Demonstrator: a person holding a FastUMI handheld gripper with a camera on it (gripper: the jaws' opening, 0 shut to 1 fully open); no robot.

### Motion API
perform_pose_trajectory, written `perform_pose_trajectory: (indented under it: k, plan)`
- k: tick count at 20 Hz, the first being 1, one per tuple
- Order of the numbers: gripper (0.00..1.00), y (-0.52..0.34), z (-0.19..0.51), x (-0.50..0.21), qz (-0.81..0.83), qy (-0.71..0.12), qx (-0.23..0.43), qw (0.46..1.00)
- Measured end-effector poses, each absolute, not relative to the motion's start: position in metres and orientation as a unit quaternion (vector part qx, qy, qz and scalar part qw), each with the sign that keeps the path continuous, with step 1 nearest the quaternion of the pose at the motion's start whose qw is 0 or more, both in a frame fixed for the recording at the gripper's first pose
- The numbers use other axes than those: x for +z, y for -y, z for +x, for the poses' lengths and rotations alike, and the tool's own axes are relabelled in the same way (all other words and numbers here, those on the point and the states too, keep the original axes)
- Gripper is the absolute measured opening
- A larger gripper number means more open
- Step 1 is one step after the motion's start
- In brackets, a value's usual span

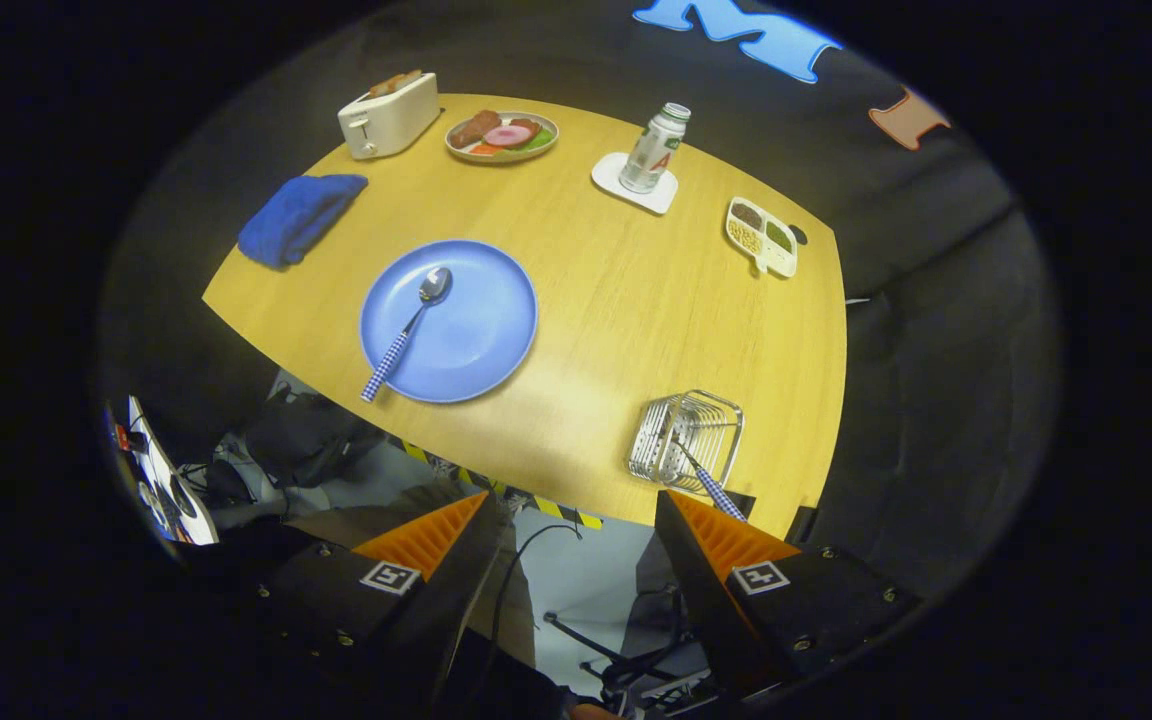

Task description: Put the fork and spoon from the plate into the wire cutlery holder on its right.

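A blue plate lies on the wooden table, well ahead of my left finger. On it rests a spoon with a steel bowl and a blue-and-white checked handle that sticks out over the plate's near rim. The wire cutlery holder stands near the table's front edge, just ahead of my right finger. The fork leans inside it, its checked handle pointing out toward that finger. My gripper hangs off the table's near edge, open, with nothing between the fingers.
Farther back on the table are a folded blue cloth, a white toaster, a plate of food, a bottle on a white coaster and a small divided dish. Below the table's edge lie cables and gear on the floor.
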State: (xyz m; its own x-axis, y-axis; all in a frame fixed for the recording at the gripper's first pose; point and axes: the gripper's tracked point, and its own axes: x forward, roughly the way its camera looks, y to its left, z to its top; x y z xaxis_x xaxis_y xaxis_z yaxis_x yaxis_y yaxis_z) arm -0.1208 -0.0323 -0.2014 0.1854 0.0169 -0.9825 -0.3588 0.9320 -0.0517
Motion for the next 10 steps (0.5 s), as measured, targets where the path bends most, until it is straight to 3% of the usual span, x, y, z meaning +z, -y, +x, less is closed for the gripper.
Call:
perform_pose_trajectory:
  k: [10]
  plan:
    - [0.98, -0.054, -0.124, -0.218, -0.075, -0.613, 0.154, 0.772]
